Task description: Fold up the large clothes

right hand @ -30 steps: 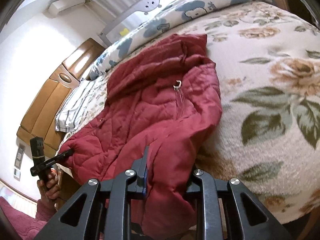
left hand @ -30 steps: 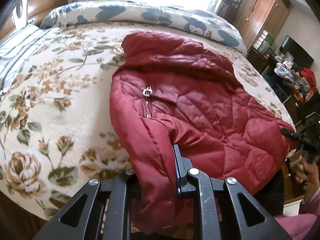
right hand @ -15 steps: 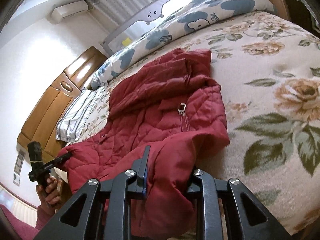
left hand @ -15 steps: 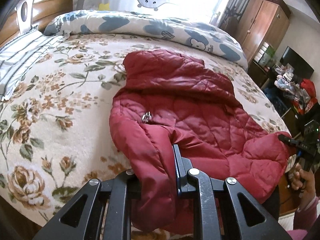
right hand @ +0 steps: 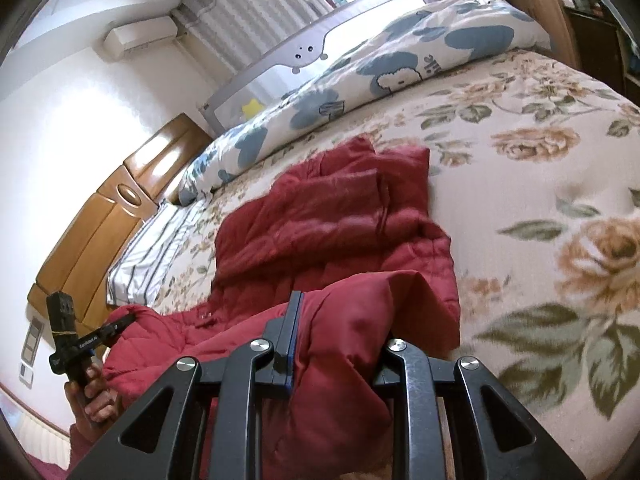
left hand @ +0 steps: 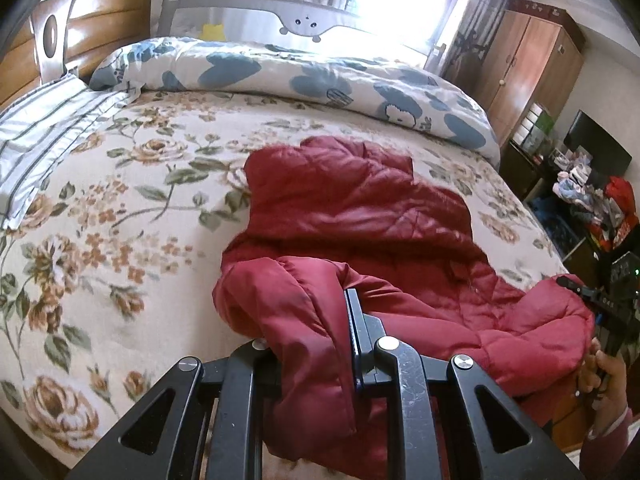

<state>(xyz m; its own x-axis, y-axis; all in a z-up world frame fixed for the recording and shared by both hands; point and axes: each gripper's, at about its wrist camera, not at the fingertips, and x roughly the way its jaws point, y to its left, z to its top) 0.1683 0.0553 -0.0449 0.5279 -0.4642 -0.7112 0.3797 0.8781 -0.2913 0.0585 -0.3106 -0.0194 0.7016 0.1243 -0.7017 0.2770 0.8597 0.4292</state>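
I've got L gripper point(left hand: 308, 332) & R gripper point(right hand: 332, 340) each clamped on the red jacket point(left hand: 360, 216) hem, rest draped across the floral bed point(left hand: 100, 240).

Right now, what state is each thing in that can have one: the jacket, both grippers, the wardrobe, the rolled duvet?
Red jacket: lying crumpled on the bed, near hem lifted at two corners.
Left gripper: shut on the jacket's hem.
Right gripper: shut on the jacket's hem.
Wardrobe: doors closed.
Duvet: rolled up along the bed's far edge.
Striped pillow: lying flat by the headboard.
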